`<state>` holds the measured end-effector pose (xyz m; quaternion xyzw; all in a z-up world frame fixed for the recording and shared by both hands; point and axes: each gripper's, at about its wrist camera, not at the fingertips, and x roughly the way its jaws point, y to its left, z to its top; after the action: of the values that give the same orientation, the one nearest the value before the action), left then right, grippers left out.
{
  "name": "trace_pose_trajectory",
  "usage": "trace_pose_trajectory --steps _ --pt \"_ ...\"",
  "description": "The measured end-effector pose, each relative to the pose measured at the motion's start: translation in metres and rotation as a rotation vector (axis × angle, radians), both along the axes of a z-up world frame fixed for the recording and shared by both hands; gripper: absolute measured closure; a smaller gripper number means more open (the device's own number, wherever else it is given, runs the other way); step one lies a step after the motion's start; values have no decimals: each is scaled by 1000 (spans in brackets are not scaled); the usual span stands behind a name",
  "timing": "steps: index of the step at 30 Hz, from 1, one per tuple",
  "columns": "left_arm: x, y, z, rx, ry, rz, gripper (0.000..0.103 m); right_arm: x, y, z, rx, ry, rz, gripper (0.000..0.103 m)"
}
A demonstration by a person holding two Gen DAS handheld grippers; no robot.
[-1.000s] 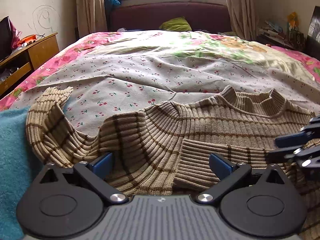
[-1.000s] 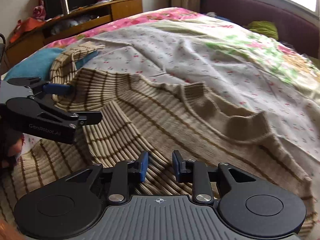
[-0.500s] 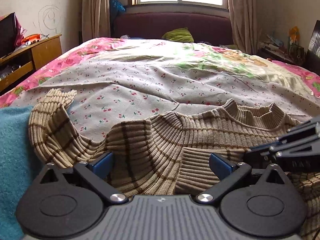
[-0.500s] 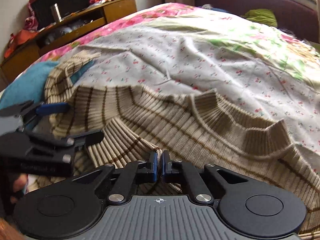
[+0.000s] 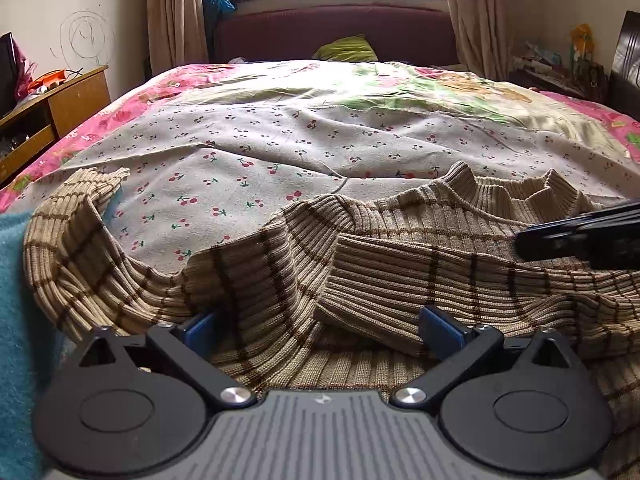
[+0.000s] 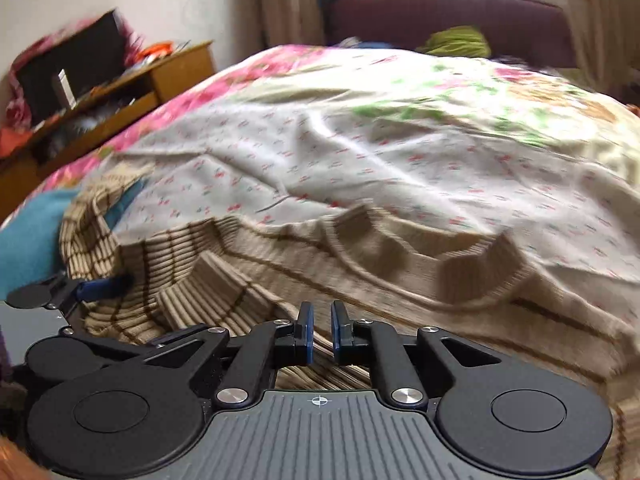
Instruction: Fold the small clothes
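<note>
Sweater (image 5: pixel 400 256) lies on bed (image 5: pixel 280 148), collar toward the headboard, one sleeve folded across its chest. Left gripper (image 5: pixel 320 324) spread wide, low over the sweater's near hem. Right gripper (image 6: pixel 320 332) has just been opening, a narrow gap, nothing pinched.

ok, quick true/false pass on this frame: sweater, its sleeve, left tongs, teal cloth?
1. The striped ribbed sweater lies on the cherry-print sheet. True.
2. The left tongs are clamped shut. False: they stand wide open, low over the sweater.
3. One sleeve is folded across the sweater's body. True.
4. The teal cloth lies on the sweater's collar. False: it sits at the far left edge of the left wrist view, beside the other sleeve.
</note>
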<state>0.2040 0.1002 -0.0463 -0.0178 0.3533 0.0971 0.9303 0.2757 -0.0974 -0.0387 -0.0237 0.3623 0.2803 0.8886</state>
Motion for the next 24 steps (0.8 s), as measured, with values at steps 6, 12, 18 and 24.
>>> trace_pose_trajectory --steps 6,12,18,24 --pt "0 -2 -2 14 3 -1 0 -15 -93 -29 -164 -2 -367 100" --pt "1 -9 -5 64 2 -3 0 -24 -94 -15 -82 -56 -379 90" --pt "-4 -9 -1 77 -10 14 0 -41 -60 -33 -177 -31 -245 90" --pt "-17 -4 6 53 69 35 0 -47 -45 -4 -139 -65 -211 87"
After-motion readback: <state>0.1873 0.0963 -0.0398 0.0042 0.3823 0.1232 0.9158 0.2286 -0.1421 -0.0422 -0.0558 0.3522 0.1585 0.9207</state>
